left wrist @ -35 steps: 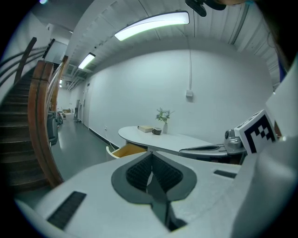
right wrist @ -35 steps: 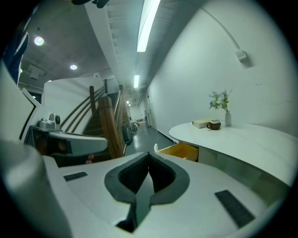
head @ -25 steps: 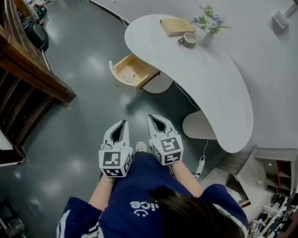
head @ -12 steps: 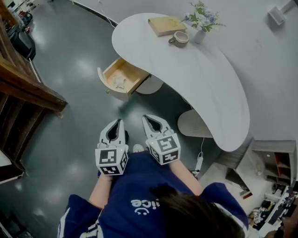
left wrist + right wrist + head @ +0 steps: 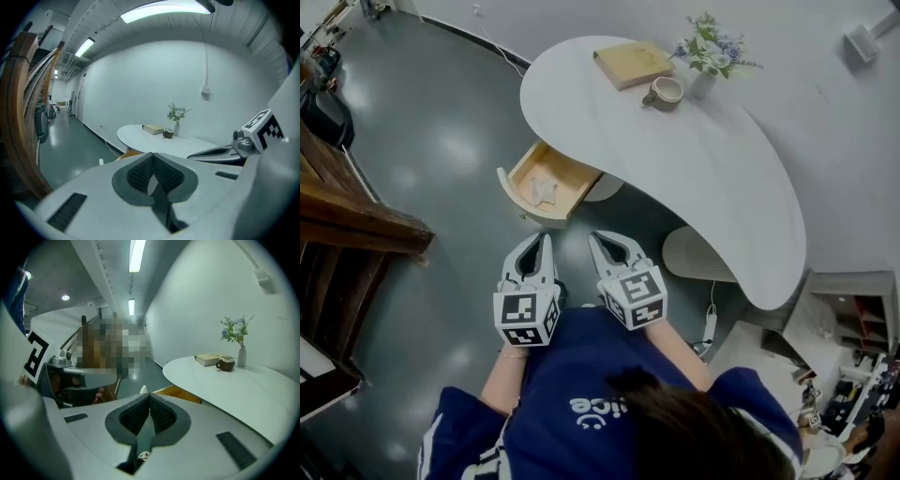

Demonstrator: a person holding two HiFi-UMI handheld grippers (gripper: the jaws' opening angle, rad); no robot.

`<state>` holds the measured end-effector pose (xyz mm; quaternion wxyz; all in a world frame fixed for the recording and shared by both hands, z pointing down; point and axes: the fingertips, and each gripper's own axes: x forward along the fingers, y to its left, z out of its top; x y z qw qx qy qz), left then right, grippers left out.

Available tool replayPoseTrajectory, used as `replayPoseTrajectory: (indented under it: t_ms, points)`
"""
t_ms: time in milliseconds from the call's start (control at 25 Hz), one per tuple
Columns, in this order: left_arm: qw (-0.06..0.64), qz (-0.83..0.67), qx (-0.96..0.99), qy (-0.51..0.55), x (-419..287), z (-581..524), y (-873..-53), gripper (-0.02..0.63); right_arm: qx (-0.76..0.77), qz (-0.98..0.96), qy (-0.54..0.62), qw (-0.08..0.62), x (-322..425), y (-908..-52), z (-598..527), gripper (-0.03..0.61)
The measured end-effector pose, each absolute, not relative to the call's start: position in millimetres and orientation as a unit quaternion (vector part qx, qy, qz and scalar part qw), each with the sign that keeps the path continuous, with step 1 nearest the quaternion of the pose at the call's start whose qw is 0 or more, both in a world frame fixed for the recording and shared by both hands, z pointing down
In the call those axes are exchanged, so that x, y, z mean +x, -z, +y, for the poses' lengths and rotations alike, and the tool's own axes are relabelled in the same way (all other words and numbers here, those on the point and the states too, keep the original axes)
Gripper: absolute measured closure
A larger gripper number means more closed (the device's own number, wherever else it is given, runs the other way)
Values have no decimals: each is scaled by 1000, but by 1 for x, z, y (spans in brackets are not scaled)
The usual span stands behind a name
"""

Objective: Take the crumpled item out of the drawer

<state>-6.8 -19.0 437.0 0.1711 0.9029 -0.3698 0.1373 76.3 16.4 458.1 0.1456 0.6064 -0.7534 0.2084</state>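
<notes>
1. Low in the middle of the head view, the white left gripper (image 5: 546,238) and the white right gripper (image 5: 596,236) sit side by side, a little apart. Both tips aim toward the top of the frame, and a person in a dark blue top (image 5: 581,403) fills the bottom edge behind them.
2. Seen in the left gripper view, that tool's jaws are closed together. Its dark ribbed pads (image 5: 137,176) meet at the tip and nothing sits between them.
3. Seen in the right gripper view, the jaws are likewise pressed closed. The dark ribbed pads (image 5: 133,416) meet at the tip and grip nothing.
4. Just above the two grippers in the head view, a light wooden drawer (image 5: 574,184) stands pulled open from under the table edge. Neither gripper touches it.
5. On the drawer's floor, near its middle, lies a small pale crumpled item (image 5: 542,190), apart from both tools.
6. From the upper middle to the right of the frame runs a white, rounded, curved tabletop (image 5: 703,178). At its far end sit a flat tan book (image 5: 633,64), a brown mug (image 5: 666,92) and a small white vase of flowers (image 5: 710,58).
7. Around all this lies a glossy dark grey floor (image 5: 441,141), and a dark wooden stair structure (image 5: 356,220) crosses the left edge.
</notes>
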Motion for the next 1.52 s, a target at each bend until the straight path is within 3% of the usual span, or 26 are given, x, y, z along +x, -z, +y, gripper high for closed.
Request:
replayPoseTrajectory:
  t_ms: [880, 1320, 1520]
  points:
    - [181, -339, 908, -164, -27, -133, -453, 609, 629, -731, -229, 129, 53, -466, -93, 571]
    - [178, -380, 894, -155, -22, -165, -440, 609, 595, -745, -241, 181, 71, -477, -132, 569]
    - [182, -398, 885, -158, -23, -169, -443, 609, 546, -758, -278, 226, 67, -510, -148, 485]
